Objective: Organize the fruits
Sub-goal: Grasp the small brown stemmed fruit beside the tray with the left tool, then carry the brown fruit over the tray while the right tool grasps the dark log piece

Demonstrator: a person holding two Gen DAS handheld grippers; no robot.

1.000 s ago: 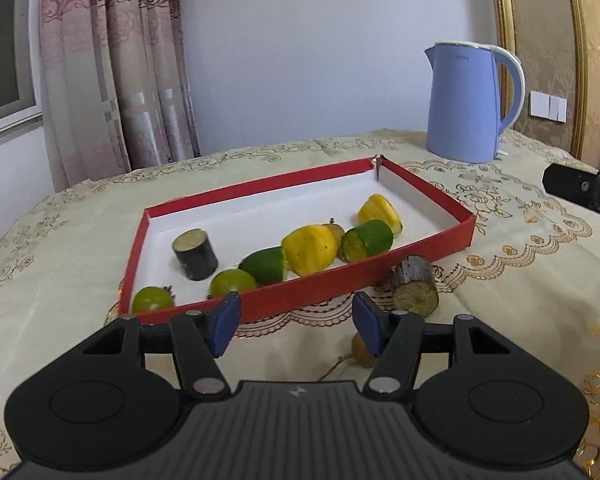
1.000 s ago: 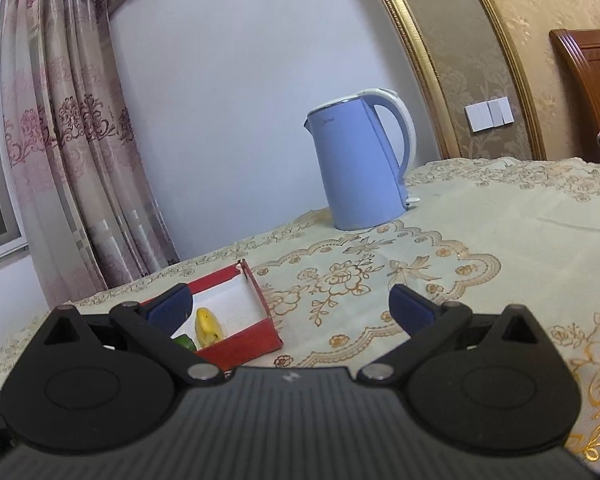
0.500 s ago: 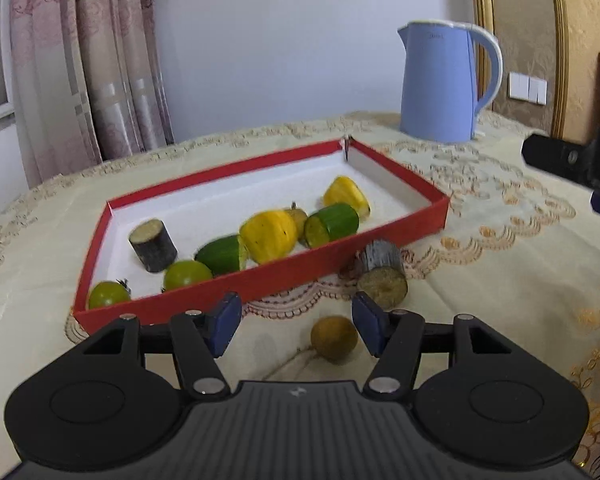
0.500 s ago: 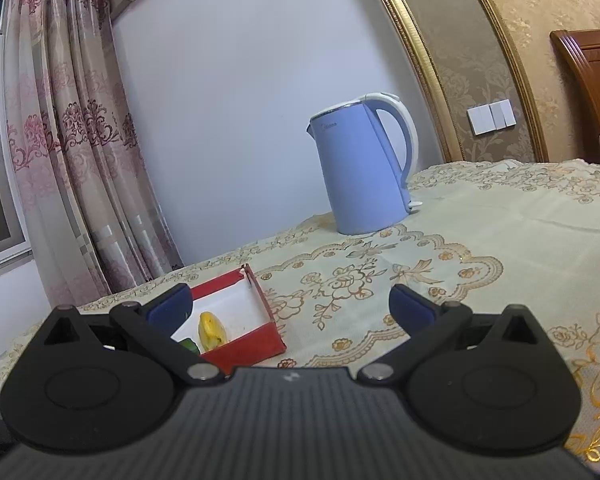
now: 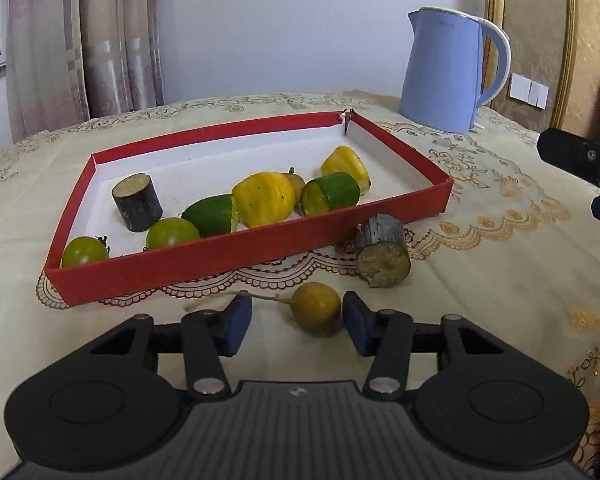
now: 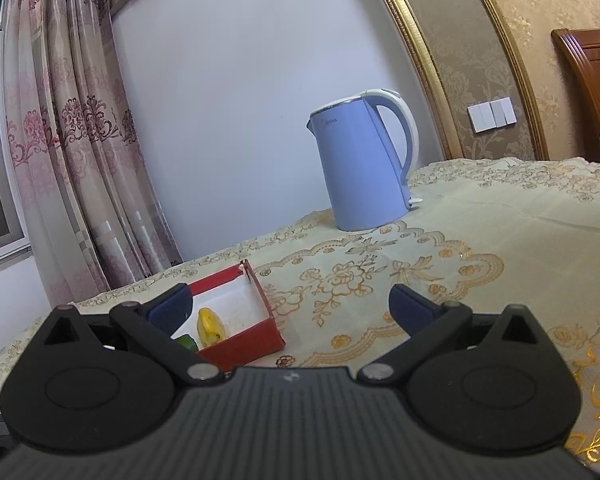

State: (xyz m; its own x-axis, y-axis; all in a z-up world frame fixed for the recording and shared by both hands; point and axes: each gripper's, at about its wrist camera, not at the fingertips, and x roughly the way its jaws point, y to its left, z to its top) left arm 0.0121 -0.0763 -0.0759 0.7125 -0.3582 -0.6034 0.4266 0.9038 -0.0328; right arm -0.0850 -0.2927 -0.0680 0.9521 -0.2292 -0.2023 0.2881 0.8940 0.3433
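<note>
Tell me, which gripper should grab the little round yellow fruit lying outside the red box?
Left. The left gripper is open with the round yellow fruit already between its fingers. The right gripper points past the red box toward bare tablecloth.

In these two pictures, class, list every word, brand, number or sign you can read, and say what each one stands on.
"Midea": small dark print near the top of the blue kettle, right wrist view; faint, so the reading is likely, not certain.
The same print on the kettle in the left wrist view: too small to read.
Small pale logo mark on each gripper body: a symbol, no letters.
Red tray, fruits, wall switches: no text.
</note>
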